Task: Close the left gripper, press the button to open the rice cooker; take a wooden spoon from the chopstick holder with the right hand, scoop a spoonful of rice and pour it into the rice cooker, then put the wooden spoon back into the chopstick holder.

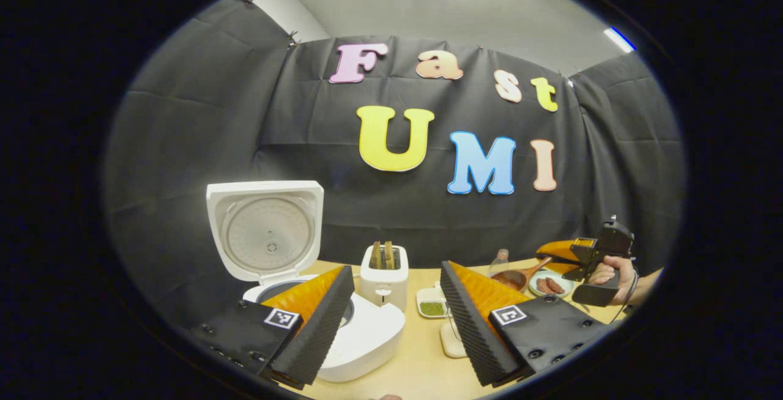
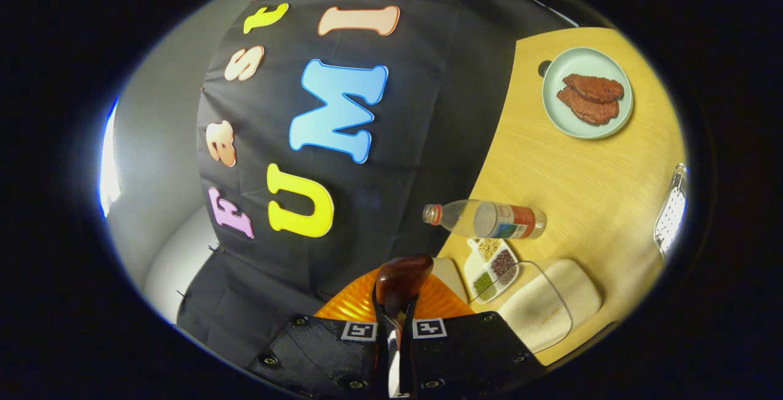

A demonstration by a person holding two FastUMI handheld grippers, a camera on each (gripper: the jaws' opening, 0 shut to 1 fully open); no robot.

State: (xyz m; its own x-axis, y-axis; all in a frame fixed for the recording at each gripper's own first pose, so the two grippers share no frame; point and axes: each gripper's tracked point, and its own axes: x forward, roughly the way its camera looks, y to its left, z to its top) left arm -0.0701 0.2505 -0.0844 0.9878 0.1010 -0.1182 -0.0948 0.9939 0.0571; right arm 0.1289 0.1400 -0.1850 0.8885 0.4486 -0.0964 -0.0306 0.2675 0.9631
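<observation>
rice cooker open, wooden spoon clamped in the right gripper

in the left gripper view the rice cooker (image 1: 293, 302) sits at the left of the table (image 1: 422, 363) with its lid (image 1: 266, 229) standing upright, and the left gripper (image 1: 397, 320) hovers beside it with its jaws spread wide, holding nothing. a toaster (image 1: 383, 277) stands between the fingers, farther back. to the right, a hand (image 1: 612, 274) carries the right gripper (image 1: 566, 265), its jaws clenched on the wooden spoon (image 1: 517, 277). in the right gripper view the spoon's bowl sticks out just past the pinched fingertips; a bottle (image 2: 489, 219), a divided dish (image 2: 492, 268) and a plate (image 2: 553, 112) of meat sit on the table.
</observation>
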